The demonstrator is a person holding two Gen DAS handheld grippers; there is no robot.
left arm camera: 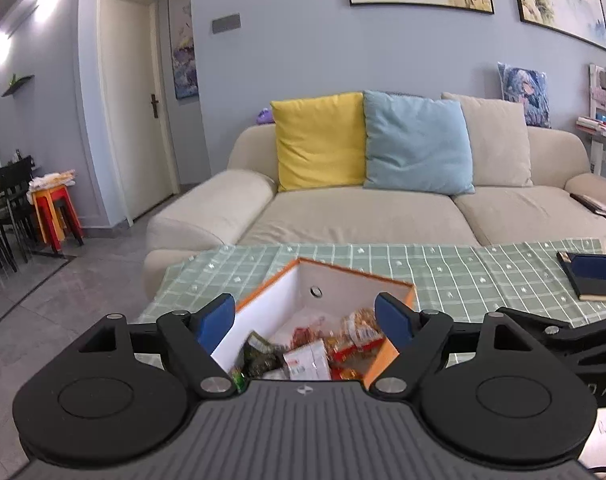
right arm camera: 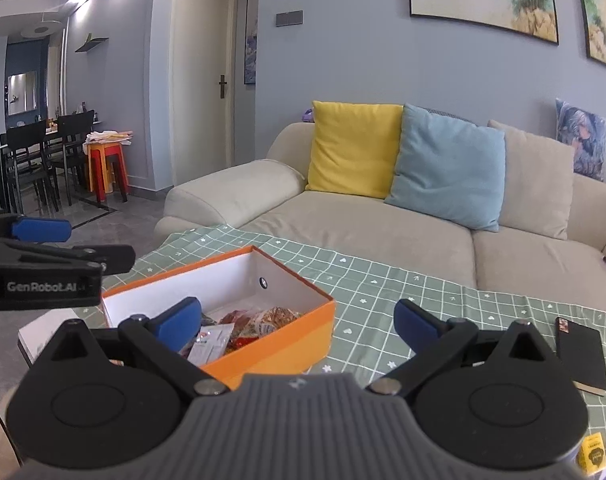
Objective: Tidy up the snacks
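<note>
Left wrist view: the left gripper (left arm camera: 305, 322) hangs with its jaws spread wide and nothing between them, just above the near end of the orange box (left arm camera: 407, 300). The snack packets (left arm camera: 327, 344) lie heaped inside the box, below and between the blue fingertips (left arm camera: 217, 320). The box stands on the green checked tabletop (left arm camera: 483, 276). In the right wrist view the right gripper (right arm camera: 299, 324) is likewise wide open and empty, with the box ahead and to its left, and a black notebook (right arm camera: 581, 354) to its right.

"GenRobot.AI" is printed in pale letters on the black side of the left tool (right arm camera: 43, 236). In the left wrist view, the letters "DAS" show on the black body of the right tool (left arm camera: 599, 268). Print on the snack packets is too small to read.
</note>
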